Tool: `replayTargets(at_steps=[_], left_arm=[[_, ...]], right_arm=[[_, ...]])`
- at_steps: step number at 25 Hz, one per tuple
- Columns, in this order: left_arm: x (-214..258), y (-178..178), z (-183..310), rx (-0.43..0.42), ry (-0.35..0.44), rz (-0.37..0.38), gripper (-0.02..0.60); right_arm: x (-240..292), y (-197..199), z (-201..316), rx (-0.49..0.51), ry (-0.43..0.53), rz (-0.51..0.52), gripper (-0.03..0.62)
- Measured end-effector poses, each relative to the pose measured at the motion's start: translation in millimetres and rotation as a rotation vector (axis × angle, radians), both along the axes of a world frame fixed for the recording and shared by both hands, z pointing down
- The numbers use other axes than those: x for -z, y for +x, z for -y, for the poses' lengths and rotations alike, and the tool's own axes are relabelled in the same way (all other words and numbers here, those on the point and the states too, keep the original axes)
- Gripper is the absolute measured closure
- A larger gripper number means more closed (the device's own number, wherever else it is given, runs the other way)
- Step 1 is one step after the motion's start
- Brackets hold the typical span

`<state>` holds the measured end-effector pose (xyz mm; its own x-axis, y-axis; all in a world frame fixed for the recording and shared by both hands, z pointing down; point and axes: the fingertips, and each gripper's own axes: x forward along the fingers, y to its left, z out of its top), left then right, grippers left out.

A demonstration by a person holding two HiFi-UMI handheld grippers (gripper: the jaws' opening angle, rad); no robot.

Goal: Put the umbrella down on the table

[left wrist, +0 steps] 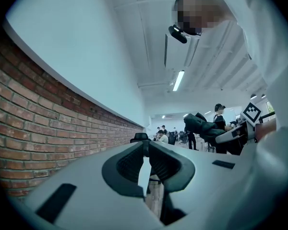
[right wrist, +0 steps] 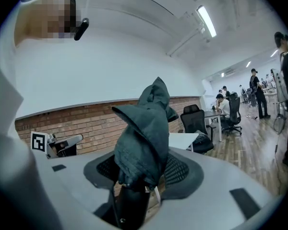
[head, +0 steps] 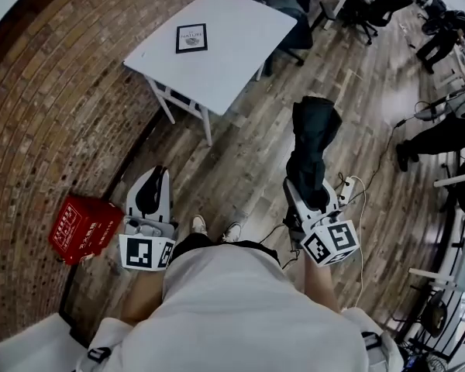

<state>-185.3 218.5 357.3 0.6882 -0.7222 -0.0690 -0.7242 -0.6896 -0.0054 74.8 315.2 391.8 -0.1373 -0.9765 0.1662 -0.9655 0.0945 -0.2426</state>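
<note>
The magazine (head: pixel 191 38) on the white counter (head: pixel 244 22) reads "NATURE". On my side of that counter, my right gripper (right wrist: pixel 144 169) clamps the folded dark umbrella (right wrist: pixel 145 123), jaws partway apart around it. My left gripper (left wrist: pixel 146 163) is closed, empty.

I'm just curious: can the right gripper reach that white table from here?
Probably not yet. The right gripper, its fingers closed on the umbrella, hangs well short of the table; open floor lies between them, so nothing blocks a few steps forward.
</note>
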Motion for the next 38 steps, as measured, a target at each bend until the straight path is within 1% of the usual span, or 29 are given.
replayTargets(at_steps=[5,8,13,16,19,22,25,29,32,38], left_arm=[[-2,3,-5,0.016,0.007,0.010,0.529],[-7,8,-3,0.015,-0.003,0.021,0.529],[-14,28,10,-0.009,0.008,0.061,0.529],[-22,42,29,-0.034,-0.002,0.061,0.529],[-27,56,58,-0.057,-0.012,0.063,0.529],[-15,65,96,-0.066,0.029,0.057,0.531],[-5,61,142,-0.054,0.049,0.041,0.537],[-2,59,207,-0.061,0.044,0.026,0.554],[-3,60,249,-0.077,0.035,0.011,0.558],[-14,65,310,-0.114,0.005,-0.009,0.558]], right_arm=[[-9,14,-5,-0.011,0.008,0.029,0.358],[-12,18,-1,-0.011,0.007,0.033,0.358],[-16,27,11,-0.015,-0.006,0.035,0.358],[-19,35,24,-0.023,-0.020,0.038,0.358],[-26,40,44,-0.036,-0.028,0.039,0.358],[-35,46,76,-0.053,-0.049,0.053,0.358],[-33,48,120,-0.057,-0.056,0.056,0.358],[-10,49,185,-0.057,-0.025,0.026,0.358],[1,47,223,-0.060,-0.027,0.000,0.358],[3,46,267,-0.089,-0.056,0.001,0.358]])
